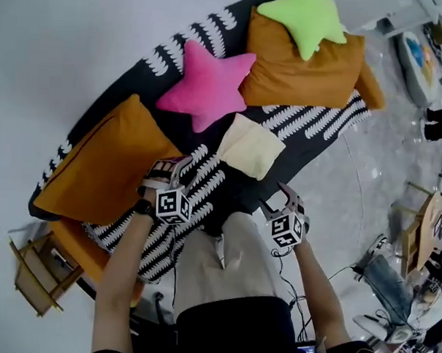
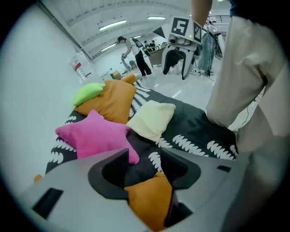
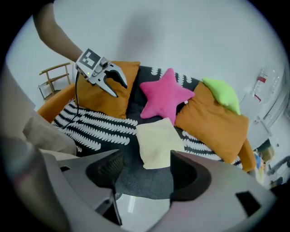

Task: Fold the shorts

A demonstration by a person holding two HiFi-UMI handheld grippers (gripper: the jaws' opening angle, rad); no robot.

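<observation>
On the patterned bed (image 1: 296, 120), folded cream shorts (image 1: 250, 145) beside a star cushion (image 1: 209, 84); left gripper (image 1: 172, 165), right gripper (image 1: 273, 196): fingers apart, empty.

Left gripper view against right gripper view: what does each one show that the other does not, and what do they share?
Only the left gripper view shows the right gripper, jaws apart and empty, and people standing far behind. Only the right gripper view shows the left gripper, also open, and a wooden frame at the left. Both show the cream folded cloth, the pink star cushion, the green cushion and orange pillows on the black-and-white cover.
</observation>
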